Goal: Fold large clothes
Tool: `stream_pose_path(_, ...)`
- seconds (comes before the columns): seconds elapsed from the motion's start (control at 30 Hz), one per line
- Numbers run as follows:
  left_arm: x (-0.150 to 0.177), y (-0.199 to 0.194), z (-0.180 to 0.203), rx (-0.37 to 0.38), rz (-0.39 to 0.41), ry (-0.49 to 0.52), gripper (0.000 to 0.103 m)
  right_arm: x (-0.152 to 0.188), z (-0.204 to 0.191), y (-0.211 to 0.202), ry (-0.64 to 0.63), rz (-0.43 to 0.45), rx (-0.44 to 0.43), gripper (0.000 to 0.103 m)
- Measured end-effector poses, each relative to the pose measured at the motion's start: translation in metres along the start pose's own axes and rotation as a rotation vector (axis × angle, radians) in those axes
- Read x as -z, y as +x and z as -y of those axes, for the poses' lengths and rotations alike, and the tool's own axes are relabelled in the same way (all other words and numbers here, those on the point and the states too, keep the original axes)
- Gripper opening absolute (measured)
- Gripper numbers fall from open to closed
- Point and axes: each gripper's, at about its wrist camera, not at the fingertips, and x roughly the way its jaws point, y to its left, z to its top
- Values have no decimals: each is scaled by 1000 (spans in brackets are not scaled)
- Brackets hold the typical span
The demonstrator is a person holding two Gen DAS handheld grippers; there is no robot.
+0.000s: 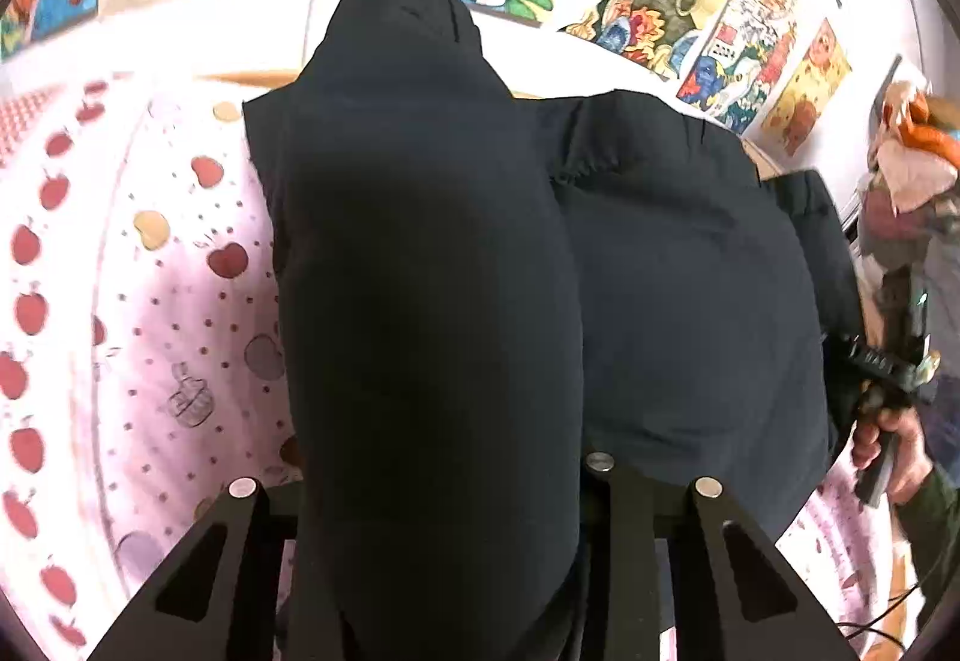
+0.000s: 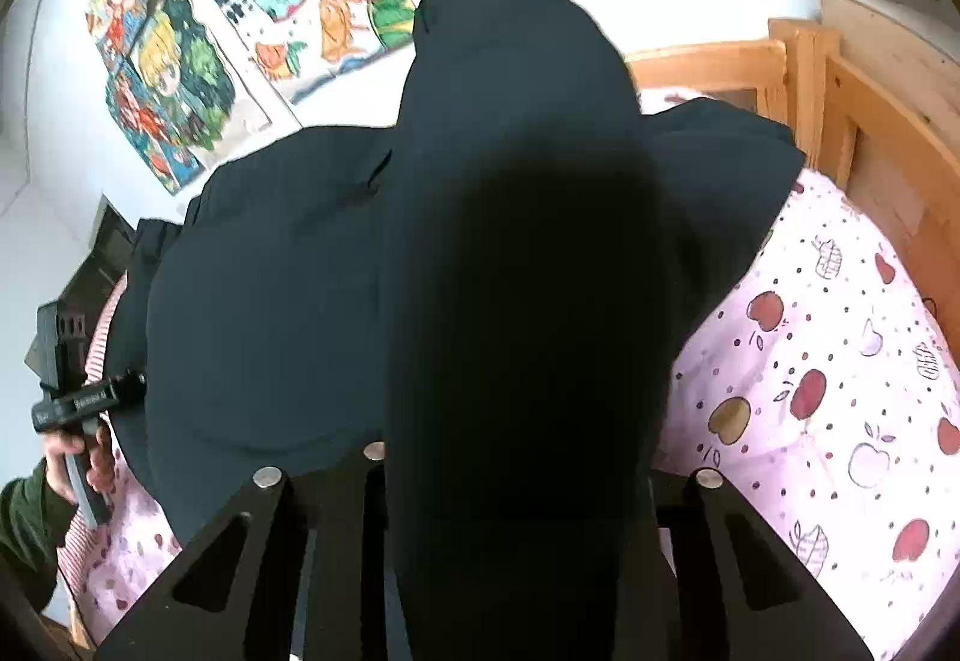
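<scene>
A big black padded garment lies on the bed, puffed and bunched. In the left wrist view a fold of it stands up in a tall column that covers both fingers of my left gripper, which is shut on the cloth. The right wrist view shows the same: a dark column of the garment wraps my right gripper, shut on it, fingers hidden. Each gripper's body, held in a hand, also shows at the other view's edge: the right gripper's body and the left gripper's body.
The pink bed cover printed with apples spreads under the garment and shows again to the right. A wooden bed frame rails the far right side. Colourful posters fill the wall behind. A heap of clothes sits at the right.
</scene>
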Motion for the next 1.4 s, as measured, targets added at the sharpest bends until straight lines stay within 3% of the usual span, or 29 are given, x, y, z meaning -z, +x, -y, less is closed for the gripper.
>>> stream_pose_path(0.27, 6, -32, 11, -49, 6, 82, 28, -4, -24, -24, -37, 17, -28, 20)
stream_pose_path(0.8, 33, -90, -30, -116, 17, 39, 27, 14, -83, -40, -142, -33, -117, 20)
stream_pose_path(1.07, 39, -89, -46, -110, -5, 2, 27, 21, -93, -30, -127, -57, -117, 20)
stream_pose_path(1.4, 38, -72, -53, -114, -39, -23, 31, 32, -85, -11, -84, -101, -41, 23)
